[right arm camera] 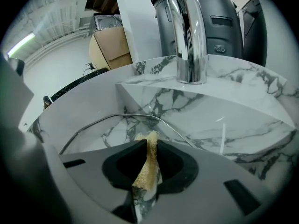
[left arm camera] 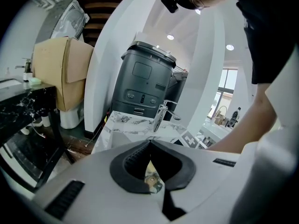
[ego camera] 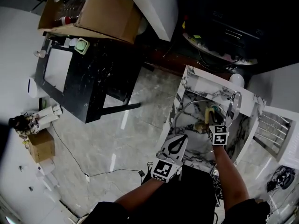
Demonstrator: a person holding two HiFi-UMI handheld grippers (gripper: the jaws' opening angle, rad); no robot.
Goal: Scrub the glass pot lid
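Observation:
The glass pot lid (right arm camera: 110, 133) stands tilted in the marble sink (right arm camera: 219, 125), its metal rim arching just ahead of my right gripper (right arm camera: 148, 143). That gripper is shut on a yellow-brown sponge (right arm camera: 147, 167), whose top edge rests against the glass. In the head view the sponge (ego camera: 207, 119) and right gripper (ego camera: 211, 125) hang over the basin, with the lid's rim (ego camera: 188, 106) curving to their left. My left gripper (ego camera: 180, 143) is at the sink's near left edge. Its jaws (left arm camera: 150, 143) are shut, and a small piece of the lid with a screw shows in their gap.
A chrome faucet (right arm camera: 189, 36) rises from the sink's back ledge (ego camera: 235, 101). Behind it stands a dark grey machine (left arm camera: 145, 83). A black table (ego camera: 88, 73) and a cardboard box (ego camera: 100, 8) are to the left across the marble floor. A wire rack (ego camera: 272, 129) is to the right.

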